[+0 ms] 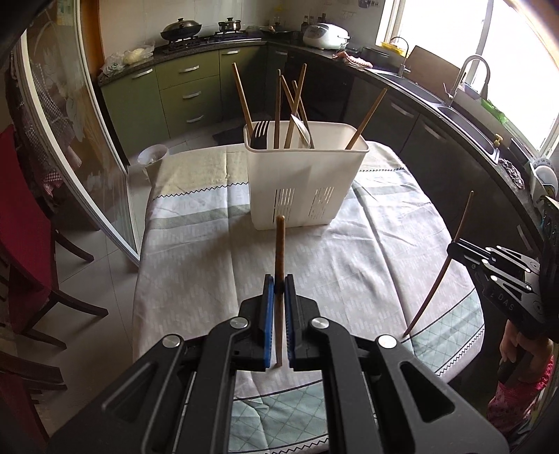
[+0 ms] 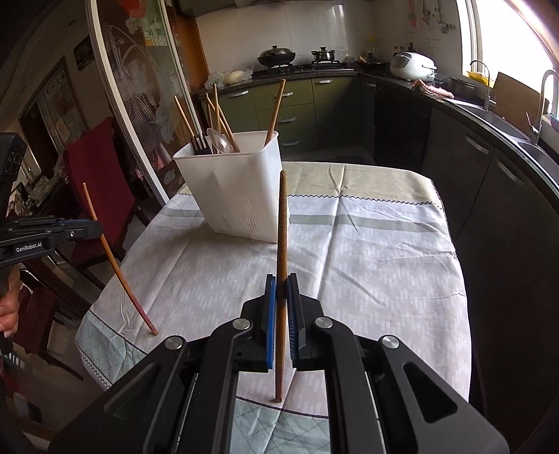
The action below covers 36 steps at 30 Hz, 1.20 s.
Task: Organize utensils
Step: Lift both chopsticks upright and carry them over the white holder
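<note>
**Both grippers pinching a chopstick upright over the table**

Closest to me in the left wrist view, my left gripper (image 1: 278, 284) has its blue pads pressed against a brown chopstick (image 1: 279, 265), which stands nearly vertical between them, its lower end hanging just below the pads. In the right wrist view my right gripper (image 2: 281, 284) does the same: pads clamped on a second chopstick (image 2: 282, 237), upright, with its lower tip at or just above the tablecloth (image 2: 367, 265); I cannot tell whether it touches.

Each gripper also shows from the side in the other camera. From the left, I see the right gripper at the right edge holding its chopstick on a slant, tip down near the cloth's patterned border. From the right, the left gripper sits at the left edge with its chopstick leaning the same way.

Farther out, the white utensil holder (image 1: 300, 178) stands on the cloth near the table's far side, well apart from both grippers. Several chopsticks (image 1: 277, 108) lean inside it, along with a dark fork (image 1: 260, 134) and a spoon (image 1: 302, 131).

Beyond the table run green cabinets (image 1: 185, 94) and a counter with a wok (image 1: 181, 29) and a white rice cooker (image 1: 325, 35).
</note>
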{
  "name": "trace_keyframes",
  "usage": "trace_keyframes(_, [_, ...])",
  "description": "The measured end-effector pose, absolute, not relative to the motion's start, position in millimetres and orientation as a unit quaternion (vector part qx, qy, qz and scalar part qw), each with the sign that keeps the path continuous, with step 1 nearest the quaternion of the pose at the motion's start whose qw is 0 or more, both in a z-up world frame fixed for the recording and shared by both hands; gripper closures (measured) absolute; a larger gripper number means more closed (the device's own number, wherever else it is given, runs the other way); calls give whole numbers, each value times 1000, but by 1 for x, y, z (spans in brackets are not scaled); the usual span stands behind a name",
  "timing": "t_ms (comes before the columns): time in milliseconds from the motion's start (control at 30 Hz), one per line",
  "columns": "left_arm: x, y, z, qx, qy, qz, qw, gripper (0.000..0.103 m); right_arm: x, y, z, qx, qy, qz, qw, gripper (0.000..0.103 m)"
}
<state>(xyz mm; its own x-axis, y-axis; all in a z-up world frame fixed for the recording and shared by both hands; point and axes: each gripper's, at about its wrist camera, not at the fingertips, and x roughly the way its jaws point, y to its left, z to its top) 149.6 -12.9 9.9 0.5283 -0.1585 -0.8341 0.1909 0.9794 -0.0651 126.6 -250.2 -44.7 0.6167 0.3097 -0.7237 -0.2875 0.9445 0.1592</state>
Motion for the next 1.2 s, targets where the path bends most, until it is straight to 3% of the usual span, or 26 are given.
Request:
trace_keyframes(800, [141, -21, 11, 32, 475, -110, 873, 97, 103, -270, -50, 27, 396, 166, 902, 96])
trace_keyframes(1200, [148, -20, 53, 17, 450, -116, 885, 97, 128, -253, 26, 50, 326, 212, 920, 96])
